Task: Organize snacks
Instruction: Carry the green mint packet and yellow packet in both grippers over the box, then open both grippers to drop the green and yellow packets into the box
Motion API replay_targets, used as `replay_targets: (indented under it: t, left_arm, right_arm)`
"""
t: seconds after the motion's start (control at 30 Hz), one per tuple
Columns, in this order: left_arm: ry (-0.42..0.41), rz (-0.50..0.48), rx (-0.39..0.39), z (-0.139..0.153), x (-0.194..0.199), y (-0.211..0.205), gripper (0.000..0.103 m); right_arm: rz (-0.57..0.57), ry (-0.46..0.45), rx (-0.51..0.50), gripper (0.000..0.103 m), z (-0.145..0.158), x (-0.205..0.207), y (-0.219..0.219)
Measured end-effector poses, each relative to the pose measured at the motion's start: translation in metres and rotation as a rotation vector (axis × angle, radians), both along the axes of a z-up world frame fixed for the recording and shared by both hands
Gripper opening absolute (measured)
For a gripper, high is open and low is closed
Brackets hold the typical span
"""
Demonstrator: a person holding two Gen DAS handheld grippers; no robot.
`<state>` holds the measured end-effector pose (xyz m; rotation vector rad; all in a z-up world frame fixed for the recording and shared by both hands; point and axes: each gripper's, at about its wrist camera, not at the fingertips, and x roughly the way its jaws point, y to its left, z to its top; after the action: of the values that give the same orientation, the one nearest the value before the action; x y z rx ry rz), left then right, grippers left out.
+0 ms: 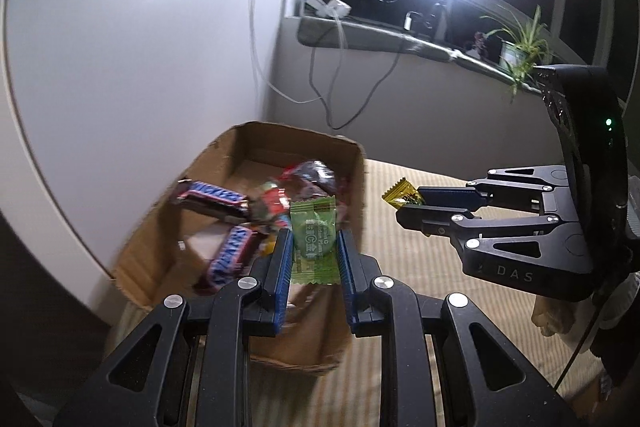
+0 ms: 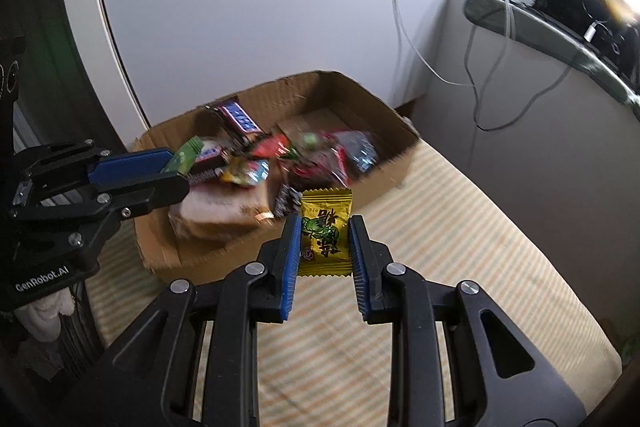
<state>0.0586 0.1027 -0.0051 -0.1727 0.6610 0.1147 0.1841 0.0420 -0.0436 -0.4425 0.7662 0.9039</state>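
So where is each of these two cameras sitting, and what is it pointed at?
Left wrist view: rides the left gripper, looking along its fingers at a green candy packet over the cardboard box; right gripper alongside.
Right wrist view: rides the right gripper, looking at its yellow candy packet; left gripper alongside.
Shared: box, both packets, both grippers.

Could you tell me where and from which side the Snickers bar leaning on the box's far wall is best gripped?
Grip the Snickers bar across its narrow width at the raised upper end, coming from above: it leans on the cardboard box wall, clear of the wrapper pile.
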Motion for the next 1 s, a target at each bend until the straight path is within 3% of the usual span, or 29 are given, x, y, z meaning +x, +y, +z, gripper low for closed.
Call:
replay_targets:
  t: [0.53, 1.0]
  left_arm:
    - [0.009, 0.075, -0.005, -0.006, -0.006, 0.037, 0.021]
    - [0.014, 0.09, -0.007, -0.009, -0.005, 0.045, 0.021]
  right_arm:
    - [0.032, 0.053, 0.012, 0.025, -0.009, 0.012, 0.057]
    - [0.043, 0.076, -0.009, 0.025, -0.02, 0.017, 0.073]
